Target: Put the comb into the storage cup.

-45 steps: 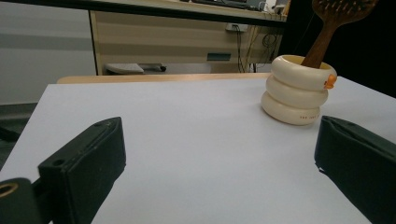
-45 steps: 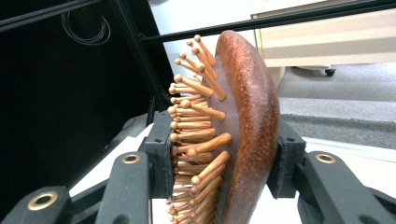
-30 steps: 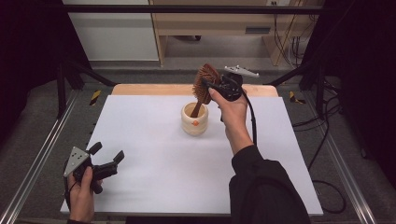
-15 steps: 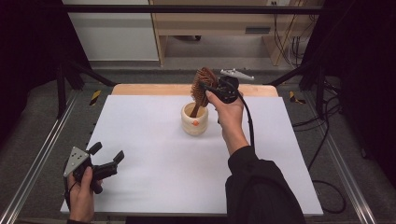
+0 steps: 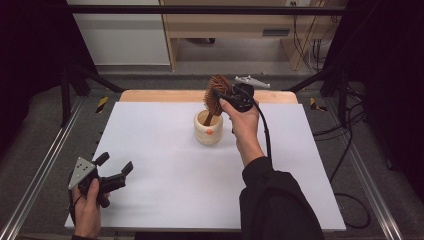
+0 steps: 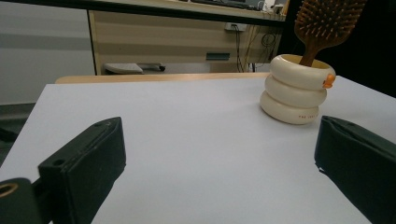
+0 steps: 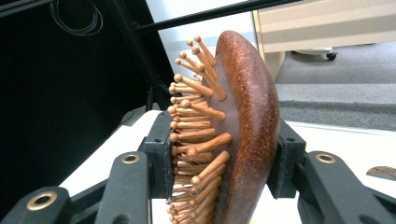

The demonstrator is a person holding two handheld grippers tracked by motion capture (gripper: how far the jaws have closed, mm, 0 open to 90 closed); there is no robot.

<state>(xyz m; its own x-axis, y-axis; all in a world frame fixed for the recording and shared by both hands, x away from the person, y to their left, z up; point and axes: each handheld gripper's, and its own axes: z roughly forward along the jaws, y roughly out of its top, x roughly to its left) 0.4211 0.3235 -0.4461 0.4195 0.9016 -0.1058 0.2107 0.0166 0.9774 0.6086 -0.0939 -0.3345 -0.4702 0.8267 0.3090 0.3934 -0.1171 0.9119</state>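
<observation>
Right gripper (image 5: 223,100) fingers clamped on hairbrush (image 5: 218,89) head, handle down inside cream ringed cup (image 5: 208,131) at bench (image 5: 165,150) middle-back. Left gripper (image 5: 114,167) fingers spread, holding nothing, low at bench's near left corner.

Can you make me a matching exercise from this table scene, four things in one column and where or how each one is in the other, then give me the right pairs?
Things:
1. hairbrush
2. cream holder
3. left gripper
4. right gripper

States:
A. jaws open with nothing between them, near the table's front left corner
B. shut on the brush's head, above the holder
C. handle down inside the holder, bristled head up
D. standing on the white table, made of three stacked rings

Pairs: 1-C, 2-D, 3-A, 4-B
</observation>
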